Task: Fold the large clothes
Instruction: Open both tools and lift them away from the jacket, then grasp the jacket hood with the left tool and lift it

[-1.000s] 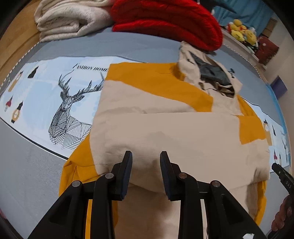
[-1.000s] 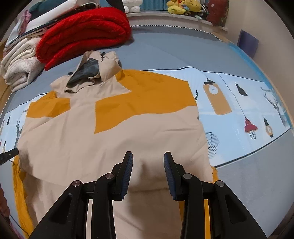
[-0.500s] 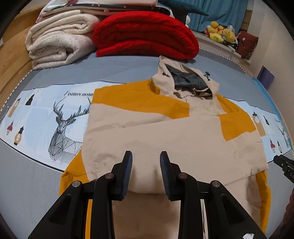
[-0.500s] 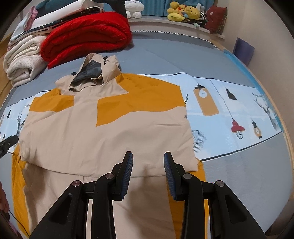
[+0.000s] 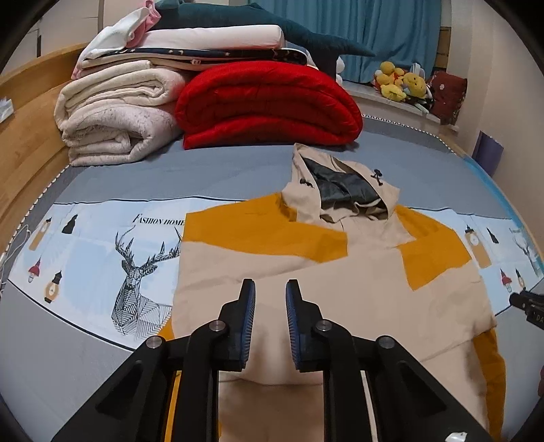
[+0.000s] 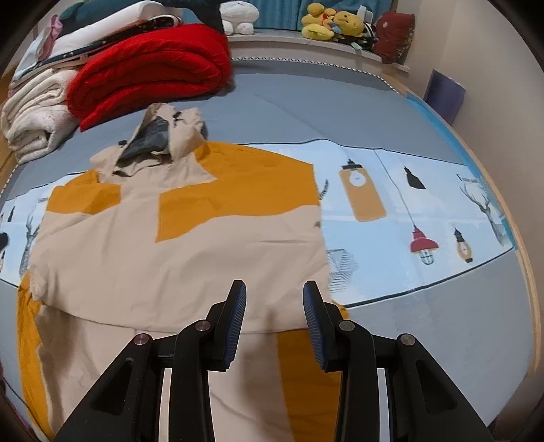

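A beige and orange hooded jacket [image 5: 340, 289] lies flat on the bed, hood toward the far side, with both sleeves folded across its front; it also shows in the right wrist view [image 6: 170, 258]. My left gripper [image 5: 269, 289] is open and empty, above the jacket's lower left part. My right gripper [image 6: 274, 289] is open and empty, above the jacket's lower right edge. The tip of the right gripper shows at the right edge of the left wrist view [image 5: 527, 304].
A red folded quilt [image 5: 268, 105] and a cream blanket stack [image 5: 115, 115] sit at the head of the bed [image 5: 85, 346]. Plush toys [image 6: 333, 25] line the window sill. A wooden bed frame [image 5: 23, 136] runs along the left.
Both grippers have pulled back and lifted away from the jacket, so more of the bed and the stacked bedding is in view. The jacket lies as before.
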Tool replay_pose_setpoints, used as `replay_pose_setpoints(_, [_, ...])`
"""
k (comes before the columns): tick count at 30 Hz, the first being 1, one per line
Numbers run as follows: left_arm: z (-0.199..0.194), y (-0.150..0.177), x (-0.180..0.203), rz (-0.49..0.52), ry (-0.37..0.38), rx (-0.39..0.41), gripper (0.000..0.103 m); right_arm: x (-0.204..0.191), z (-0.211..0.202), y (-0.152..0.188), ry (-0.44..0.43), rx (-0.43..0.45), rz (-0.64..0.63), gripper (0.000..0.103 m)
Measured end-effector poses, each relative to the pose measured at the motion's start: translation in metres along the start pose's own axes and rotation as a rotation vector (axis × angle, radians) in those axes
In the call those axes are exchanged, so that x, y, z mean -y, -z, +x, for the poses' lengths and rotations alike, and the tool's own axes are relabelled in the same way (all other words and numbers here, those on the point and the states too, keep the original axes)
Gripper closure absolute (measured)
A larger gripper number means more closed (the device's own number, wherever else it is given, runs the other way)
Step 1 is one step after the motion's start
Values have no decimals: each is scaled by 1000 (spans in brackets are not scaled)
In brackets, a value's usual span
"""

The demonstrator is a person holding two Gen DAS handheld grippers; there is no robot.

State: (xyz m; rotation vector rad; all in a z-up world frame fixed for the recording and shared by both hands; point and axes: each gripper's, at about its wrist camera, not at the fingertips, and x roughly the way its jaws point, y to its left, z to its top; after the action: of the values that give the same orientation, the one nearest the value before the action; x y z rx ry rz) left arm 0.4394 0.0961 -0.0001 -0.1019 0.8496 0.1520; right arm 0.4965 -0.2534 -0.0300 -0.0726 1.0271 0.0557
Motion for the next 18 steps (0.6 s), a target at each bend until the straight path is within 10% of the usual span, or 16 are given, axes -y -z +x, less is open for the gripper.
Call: replay_pose_setpoints(18, [222, -172, 54, -9, 95, -162, 85, 18, 34, -9, 16, -47, 41, 89])
